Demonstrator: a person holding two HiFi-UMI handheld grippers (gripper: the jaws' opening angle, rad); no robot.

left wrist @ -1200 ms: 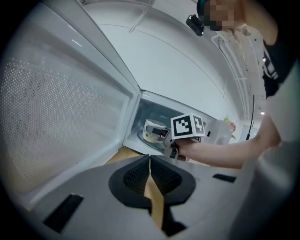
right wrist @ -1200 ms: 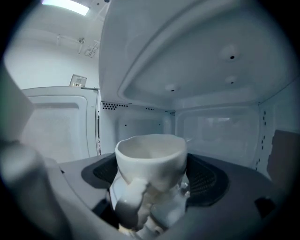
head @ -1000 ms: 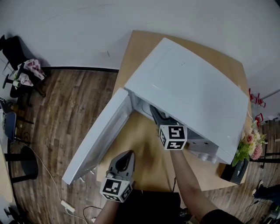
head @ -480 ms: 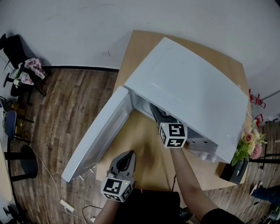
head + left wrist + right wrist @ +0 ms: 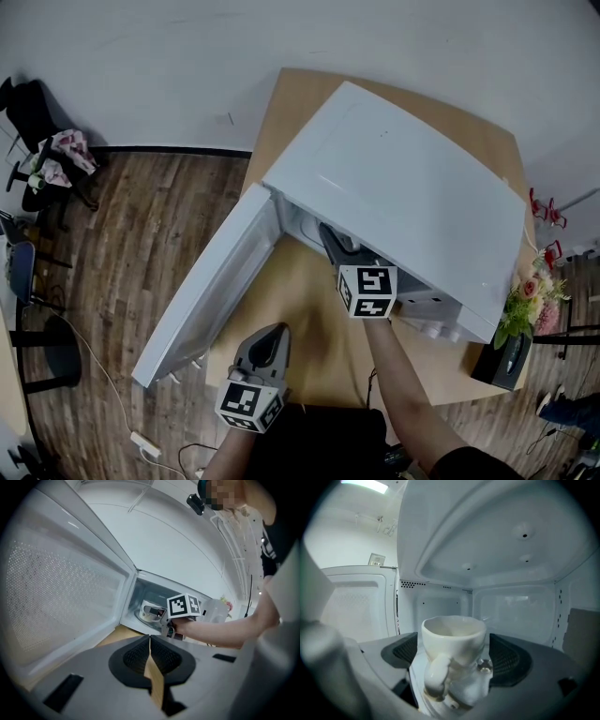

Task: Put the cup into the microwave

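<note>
Evidently the task stood near its end: the microwave (image 5: 403, 187), on the counter (image 5: 300, 309), had its door (image 5: 202, 295) swung wide to the left; the right hand-held gripper (image 5: 457, 657) reached through the opening into the cavity, its jaws closed on the cup (image 5: 452, 637), a white cup held upright with its handle turned toward that gripper's camera; the cup was thus inside the cavity, with the rear wall behind it and the ceiling overhead; whether its base touched the cavity floor could not be told from any view; the left hand-held gripper (image 5: 151, 660) hung near the counter's front edge, well apart from the opening, its jaws drawn almost together with only a thin slit between them and nothing held; carrying the cup and passing it through the opening were judged done; setting it down, letting the right jaws part, and drawing that hand-held gripper out clear of the handle were judged left; shutting the door was not named in the task.
</note>
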